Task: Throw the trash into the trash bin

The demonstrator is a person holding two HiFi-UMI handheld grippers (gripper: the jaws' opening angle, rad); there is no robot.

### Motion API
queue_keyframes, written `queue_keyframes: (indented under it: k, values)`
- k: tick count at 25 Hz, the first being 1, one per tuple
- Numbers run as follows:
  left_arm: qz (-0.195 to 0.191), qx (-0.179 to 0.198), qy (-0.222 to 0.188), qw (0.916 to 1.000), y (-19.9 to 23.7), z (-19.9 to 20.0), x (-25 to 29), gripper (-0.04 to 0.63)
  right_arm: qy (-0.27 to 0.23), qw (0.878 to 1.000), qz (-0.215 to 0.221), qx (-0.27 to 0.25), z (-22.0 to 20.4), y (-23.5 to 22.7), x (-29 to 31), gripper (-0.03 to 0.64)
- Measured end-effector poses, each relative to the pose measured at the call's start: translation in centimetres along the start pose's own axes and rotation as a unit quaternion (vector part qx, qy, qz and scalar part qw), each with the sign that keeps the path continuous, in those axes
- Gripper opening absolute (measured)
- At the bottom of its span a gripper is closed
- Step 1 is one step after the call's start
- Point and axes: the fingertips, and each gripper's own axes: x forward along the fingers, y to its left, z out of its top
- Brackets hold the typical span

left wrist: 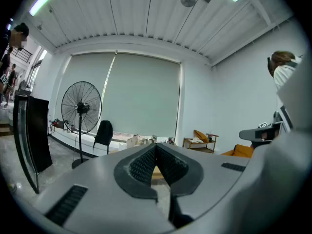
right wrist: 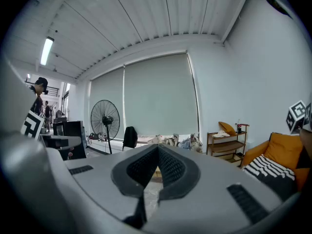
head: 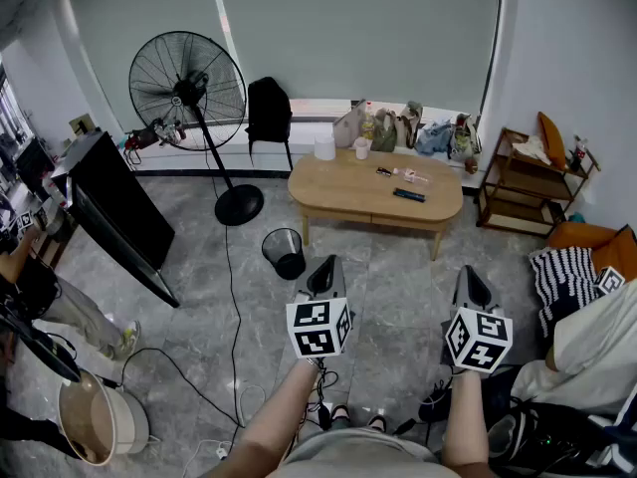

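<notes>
Nearest in head view: left gripper (head: 323,270) and right gripper (head: 471,281), held side by side above the floor, both aimed toward the wooden coffee table (head: 338,192). Black mesh trash bin (head: 286,252) stands on the floor near the table's near-left leg. Likely trash, a small pale wrapper (head: 410,175), lies on the tabletop, well apart from both grippers; judged light, soft and crushable, best pinched across its middle. Left gripper view: jaws pressed together, nothing between. Right gripper view: jaws likewise closed, empty.

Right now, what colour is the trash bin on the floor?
Black; the trash bin shows best in the head view.
</notes>
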Motion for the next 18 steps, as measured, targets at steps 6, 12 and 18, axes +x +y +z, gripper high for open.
queue_keyframes:
  k: [6,12,18]
  values:
    - [0.0,-0.001,0.001,1.0,-0.5,-0.1,0.2,0.009,0.003,1.0,-0.004,0.0,-0.1,-0.5,-0.2,0.003]
    - [-0.002,-0.005,0.007,1.0,0.0,-0.6,0.6,0.009,0.002,1.0,0.007,0.02,-0.7,-0.1,0.3,0.006]
    - [-0.005,-0.01,0.012,0.9999,1.3,-1.1,1.6,0.009,0.009,1.0,-0.001,0.021,-1.2,0.6,1.3,0.015]
